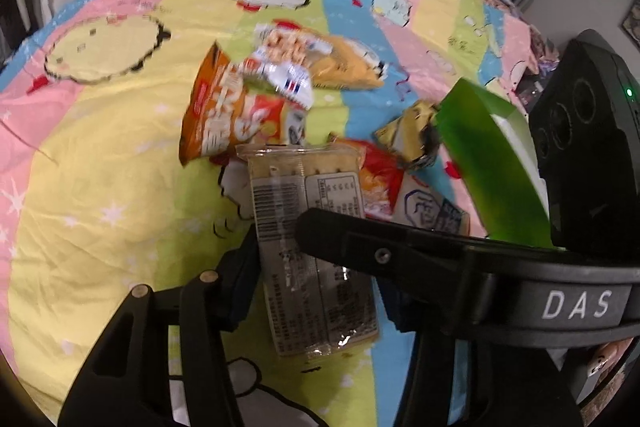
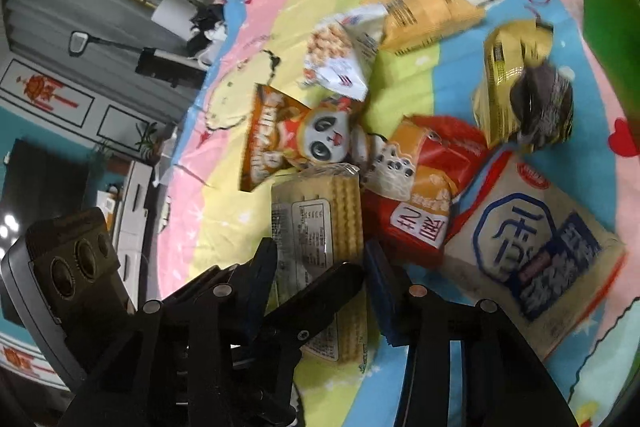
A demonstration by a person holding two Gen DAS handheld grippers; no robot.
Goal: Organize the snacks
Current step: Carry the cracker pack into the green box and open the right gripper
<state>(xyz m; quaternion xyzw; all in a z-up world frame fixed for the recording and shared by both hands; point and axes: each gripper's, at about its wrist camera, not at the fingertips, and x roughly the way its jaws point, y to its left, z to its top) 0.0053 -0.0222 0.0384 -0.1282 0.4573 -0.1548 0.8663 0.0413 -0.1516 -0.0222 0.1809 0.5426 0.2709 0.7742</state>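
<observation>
Clear crinkly film over a stack of pale crackers: cracker packet, printed label up, lying lengthwise at the near edge of the snack heap, far end touching the other bags. Probably light, stiff along its length, brittle inside; slick on the film, so likely to slide under a weak pinch and crack under a hard one. Best taken across the two long edges, around the middle, with modest pressure, never by the loose sealed end.

Left gripper astride it, blue pads at the long edges, jaws apart by the packet's width; squeezing or merely resting, cannot tell through the blur. Right gripper likewise flanking the same packet in its own view, pads close on both sides, true clamping not readable. One black finger of each tool crossing over the packet in the other's view, so crowded, with a risk of a clash.

Just beyond, left: orange panda bag, puffy and soft. Just beyond, right: red bag, partly under the packet's corner. Near right: white and blue pack, flat. Farther right: gold wrapper, crumpled. Far: white bag and yellow bag, overlapping. Right edge: green box, tilted. Underneath all: striped cartoon bedspread, soft and uneven.
</observation>
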